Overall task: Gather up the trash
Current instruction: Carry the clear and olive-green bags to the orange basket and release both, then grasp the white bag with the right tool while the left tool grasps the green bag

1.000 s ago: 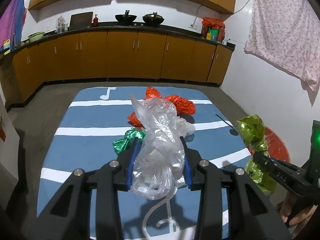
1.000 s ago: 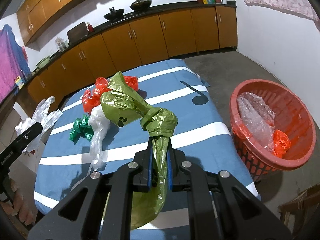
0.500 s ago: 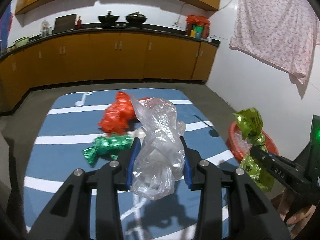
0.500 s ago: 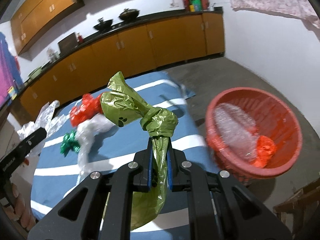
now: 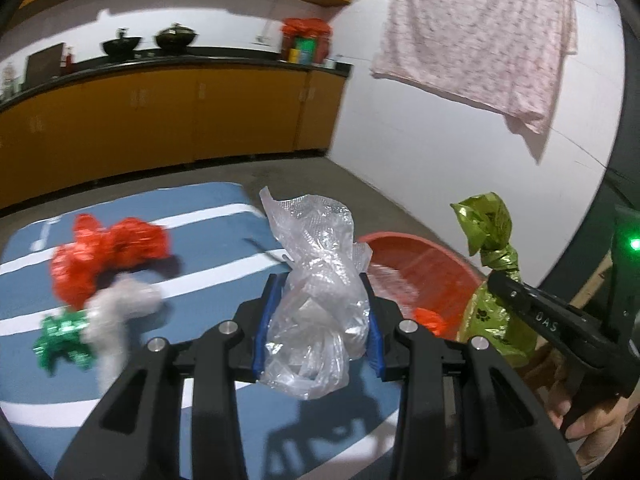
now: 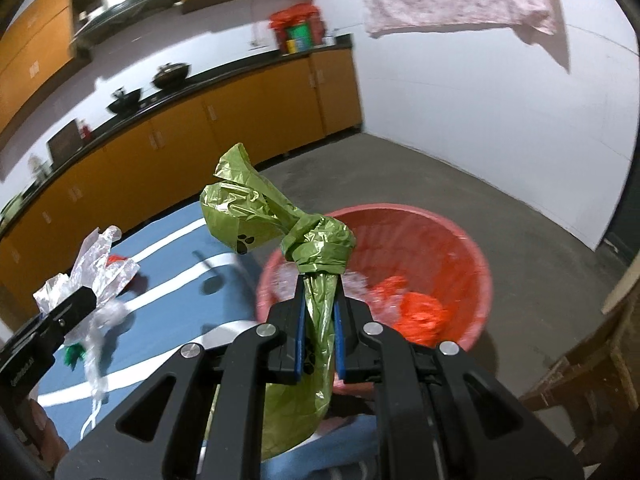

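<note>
My left gripper [image 5: 316,320] is shut on a crumpled clear plastic bag [image 5: 316,280], held above the blue striped mat [image 5: 200,232]. My right gripper [image 6: 319,312] is shut on a knotted green bag [image 6: 280,232] with paw prints, just in front of the red basket [image 6: 476,264] on the floor. The basket holds clear plastic and an orange scrap [image 6: 416,308]. In the left wrist view the right gripper [image 5: 496,276] with the green bag [image 5: 486,228] is at the right, beside the basket [image 5: 424,256]. Red bags [image 5: 108,256], a white bag [image 5: 120,308] and green foil [image 5: 64,340] lie on the mat.
Orange cabinets [image 5: 160,120] under a dark counter with pots run along the back wall. A pink cloth [image 5: 480,32] hangs on the white wall at right. A wooden stool [image 6: 580,380] stands right of the basket. A person's hand [image 5: 592,428] holds the right gripper.
Both grippers have swung right with their bags still held. The red basket has come nearer the middle of both views, and the mat's trash has slid to the left.
</note>
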{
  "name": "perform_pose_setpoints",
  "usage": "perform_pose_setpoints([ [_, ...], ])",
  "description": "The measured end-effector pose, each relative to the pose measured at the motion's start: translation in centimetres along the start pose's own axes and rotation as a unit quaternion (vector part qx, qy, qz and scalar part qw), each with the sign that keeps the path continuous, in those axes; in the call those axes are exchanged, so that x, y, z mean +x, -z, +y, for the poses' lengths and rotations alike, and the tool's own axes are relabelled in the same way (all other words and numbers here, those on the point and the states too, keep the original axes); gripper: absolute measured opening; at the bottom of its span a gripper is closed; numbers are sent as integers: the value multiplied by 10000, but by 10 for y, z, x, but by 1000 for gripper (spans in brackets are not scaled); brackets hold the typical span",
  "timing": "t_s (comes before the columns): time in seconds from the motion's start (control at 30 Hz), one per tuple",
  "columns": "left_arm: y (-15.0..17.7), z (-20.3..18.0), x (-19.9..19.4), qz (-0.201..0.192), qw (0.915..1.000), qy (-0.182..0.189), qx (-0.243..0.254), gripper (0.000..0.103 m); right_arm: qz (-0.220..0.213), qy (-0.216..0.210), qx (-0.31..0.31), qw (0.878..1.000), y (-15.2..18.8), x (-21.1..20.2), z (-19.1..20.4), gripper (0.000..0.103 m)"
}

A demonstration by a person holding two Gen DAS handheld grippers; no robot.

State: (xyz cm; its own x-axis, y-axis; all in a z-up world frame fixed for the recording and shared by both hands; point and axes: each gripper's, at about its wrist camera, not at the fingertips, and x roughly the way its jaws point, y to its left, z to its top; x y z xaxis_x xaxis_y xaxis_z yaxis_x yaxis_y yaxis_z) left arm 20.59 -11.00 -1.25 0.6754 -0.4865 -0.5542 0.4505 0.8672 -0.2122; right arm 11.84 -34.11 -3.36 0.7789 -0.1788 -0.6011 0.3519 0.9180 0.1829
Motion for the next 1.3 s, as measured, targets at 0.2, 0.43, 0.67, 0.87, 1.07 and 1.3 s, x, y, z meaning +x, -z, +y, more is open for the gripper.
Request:
perform_pose_setpoints([
  [0.2,-8,-41,44,194,9987,434,193,38,32,248,249,9994,-9,13,-32,12],
  [0.43,-8,-65,82,415,9965,665,285,38,68,312,465,9984,-12,26,-51,12],
  [0.67,-8,-82,107,541,9947,748,451,39,62,261,640,9976,-16,36,-62,12],
  [0.87,-6,-91,121,637,9935,777,538,45,87,104,802,9967,-19,43,-68,12],
  [1.07,-3,-87,128,705,9937,717,501,55,133,10,888,9960,-16,47,-76,29],
  [1.3,-4,-70,125,696,9954,590,276,63,115,40,956,9953,-14,44,-78,39],
])
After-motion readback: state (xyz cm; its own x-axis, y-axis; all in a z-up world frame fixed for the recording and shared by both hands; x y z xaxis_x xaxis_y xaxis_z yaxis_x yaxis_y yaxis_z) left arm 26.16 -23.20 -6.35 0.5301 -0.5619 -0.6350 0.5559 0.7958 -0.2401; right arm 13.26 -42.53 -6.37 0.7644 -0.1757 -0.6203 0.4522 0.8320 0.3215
